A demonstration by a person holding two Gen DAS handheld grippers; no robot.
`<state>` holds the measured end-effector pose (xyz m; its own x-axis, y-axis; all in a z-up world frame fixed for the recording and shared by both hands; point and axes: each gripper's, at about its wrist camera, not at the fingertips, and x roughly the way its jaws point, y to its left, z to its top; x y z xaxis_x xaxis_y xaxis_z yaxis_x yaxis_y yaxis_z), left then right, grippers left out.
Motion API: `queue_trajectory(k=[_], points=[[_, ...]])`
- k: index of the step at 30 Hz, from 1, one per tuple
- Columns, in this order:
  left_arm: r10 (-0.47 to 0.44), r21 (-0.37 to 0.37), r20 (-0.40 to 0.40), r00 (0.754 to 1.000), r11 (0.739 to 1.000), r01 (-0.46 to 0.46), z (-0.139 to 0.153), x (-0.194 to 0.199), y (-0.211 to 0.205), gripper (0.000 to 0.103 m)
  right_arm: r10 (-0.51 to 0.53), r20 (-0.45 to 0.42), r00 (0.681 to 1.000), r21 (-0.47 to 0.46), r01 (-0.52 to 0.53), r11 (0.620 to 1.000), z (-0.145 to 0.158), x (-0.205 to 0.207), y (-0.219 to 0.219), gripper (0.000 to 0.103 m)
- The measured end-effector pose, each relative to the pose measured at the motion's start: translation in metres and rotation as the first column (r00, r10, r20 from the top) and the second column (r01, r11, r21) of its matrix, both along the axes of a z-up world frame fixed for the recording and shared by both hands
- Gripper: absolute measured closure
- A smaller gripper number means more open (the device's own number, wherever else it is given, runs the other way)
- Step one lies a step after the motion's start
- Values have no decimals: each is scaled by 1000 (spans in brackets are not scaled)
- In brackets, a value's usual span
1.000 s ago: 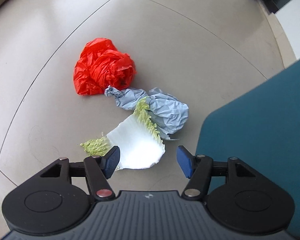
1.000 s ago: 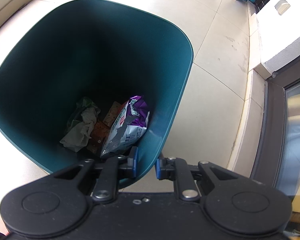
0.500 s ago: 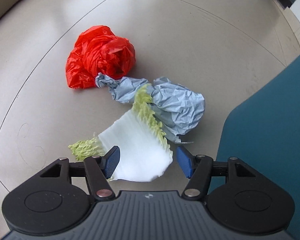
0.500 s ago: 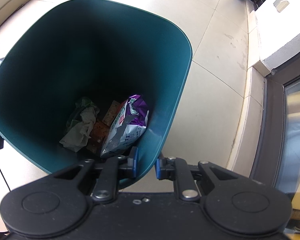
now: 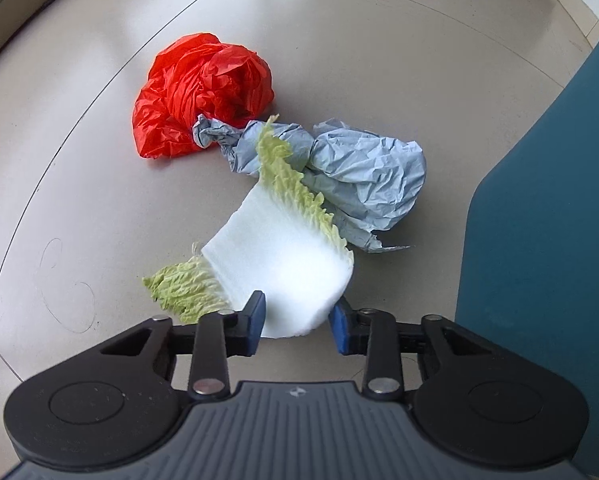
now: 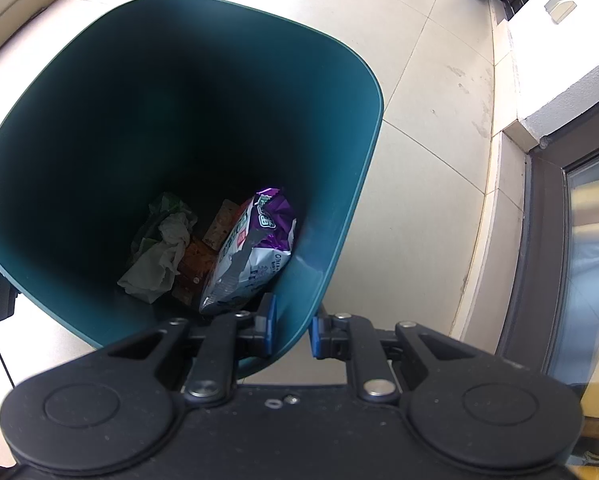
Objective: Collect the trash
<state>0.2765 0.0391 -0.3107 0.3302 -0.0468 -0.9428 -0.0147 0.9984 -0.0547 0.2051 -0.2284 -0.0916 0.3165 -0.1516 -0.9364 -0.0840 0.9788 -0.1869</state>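
Left gripper (image 5: 296, 323): one, pointing steeply down at the floor (image 5: 379, 60), its jaws having just been closing; the white stem end of a napa cabbage leaf (image 5: 277, 258) lies between the two blue pads (image 5: 255, 318), and whether they already press on it cannot be told.

Right gripper (image 6: 292, 329): one, clamped on the near rim of the teal trash bin (image 6: 351, 208), one pad inside the wall, one outside.

Trash on the floor, three pieces, in the left wrist view:
- one napa cabbage leaf, white rib with yellow-green frilled edges, nearest the left gripper;
- one crumpled grey-blue paper (image 5: 363, 176), partly under the leaf's far edge;
- one crumpled red plastic bag (image 5: 199, 92), farthest, touching the twisted end of the paper.

Trash inside the bin, in the right wrist view:
- one purple and silver snack packet (image 6: 251, 256), leaning against the near wall;
- one crumpled white tissue (image 6: 159, 264);
- one greenish wrapper (image 6: 165, 204) behind the tissue;
- brownish scraps (image 6: 197, 260) between tissue and packet, number unclear.

Bin's outer wall (image 5: 547, 220) stands just to the right of the floor pile.
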Motion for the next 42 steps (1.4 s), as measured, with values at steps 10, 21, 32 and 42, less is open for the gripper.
queue_trajectory(k=[10,21,32,42], points=[[75,-157,37,996,985,-68,39,7,43,95,1,1,1000,-2,-1,1000,0,0,-1,87],[188,-323,43,981,932,-164,96,-3,98,96,0,1,1000,-2,0,1000,0,0,-1,87],[-77,-396,260,962,900,179,269,-19,40,96,0,2,1000,-3,0,1000,-1,0,-1,87],[-346,-363,375,860,799,480,324,-30,-77,96,3,7,1000,-3,-3,1000,0,-2,0,87]])
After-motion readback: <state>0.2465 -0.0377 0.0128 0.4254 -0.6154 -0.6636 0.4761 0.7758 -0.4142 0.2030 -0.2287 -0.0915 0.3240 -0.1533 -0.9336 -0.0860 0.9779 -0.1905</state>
